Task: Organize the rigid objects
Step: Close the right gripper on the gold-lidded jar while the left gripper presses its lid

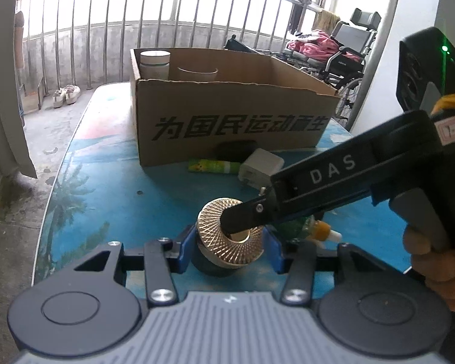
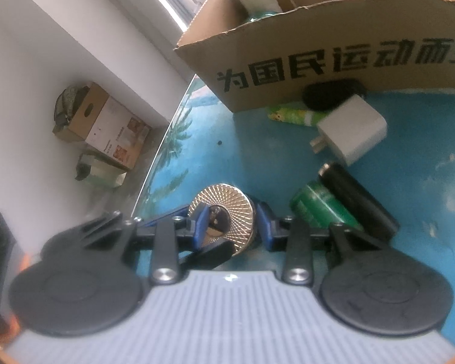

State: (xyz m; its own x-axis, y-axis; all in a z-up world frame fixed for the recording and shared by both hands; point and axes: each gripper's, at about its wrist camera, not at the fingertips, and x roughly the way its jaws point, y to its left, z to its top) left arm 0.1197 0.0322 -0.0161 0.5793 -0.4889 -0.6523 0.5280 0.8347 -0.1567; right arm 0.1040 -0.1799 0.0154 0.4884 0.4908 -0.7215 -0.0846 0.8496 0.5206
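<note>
A dark round jar with a gold patterned ring top (image 1: 215,221) sits low over the blue table (image 1: 106,200). My left gripper (image 1: 230,250) has its blue pads pressed on both sides of the jar's body. My right gripper (image 1: 239,223) comes in from the right, one black finger set into the ring's centre hole. In the right wrist view the right gripper (image 2: 233,224) has one pad over the hole and the other at the outer edge of the gold top (image 2: 227,203), shut on the rim. A left finger (image 2: 212,250) shows below it.
An open cardboard box (image 1: 227,121) stands behind, holding a white-lidded jar (image 1: 154,62) and a pale cup (image 1: 197,72). In front of it lie a black oval case (image 2: 330,94), a green tube (image 2: 291,116) and a white charger (image 2: 352,129). A green can (image 2: 318,206) and a black cylinder (image 2: 358,200) lie to the right.
</note>
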